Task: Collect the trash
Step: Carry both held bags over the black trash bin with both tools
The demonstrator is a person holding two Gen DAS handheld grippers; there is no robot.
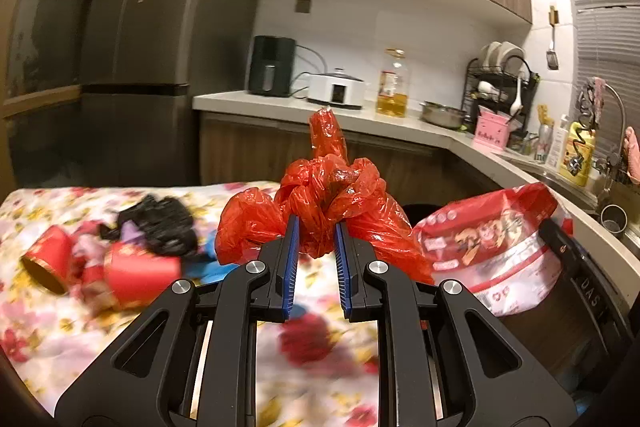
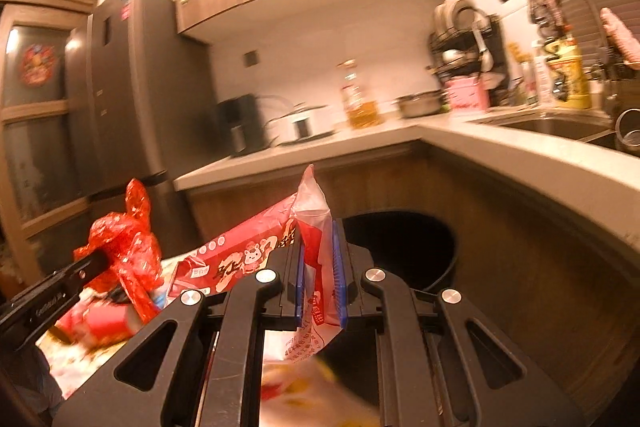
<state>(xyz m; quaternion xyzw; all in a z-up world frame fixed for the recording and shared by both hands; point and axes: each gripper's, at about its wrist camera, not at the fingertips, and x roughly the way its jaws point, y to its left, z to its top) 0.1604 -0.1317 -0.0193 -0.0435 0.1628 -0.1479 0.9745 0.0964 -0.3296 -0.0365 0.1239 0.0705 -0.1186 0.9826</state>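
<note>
While the red plastic bag point(image 1: 320, 203) sat pinched, knotted top up, in the nearly closed left gripper point(image 1: 316, 239) above the floral table point(image 1: 60, 339), the right gripper point(image 2: 320, 267) clamped a red-and-white snack wrapper point(image 2: 240, 255). Black bin point(image 2: 404, 243) stood just beyond, mouth open, beside the counter point(image 2: 500, 155).

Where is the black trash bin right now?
In the right wrist view, the black trash bin stands on the floor against the wooden counter cabinets, just beyond the right gripper.
</note>
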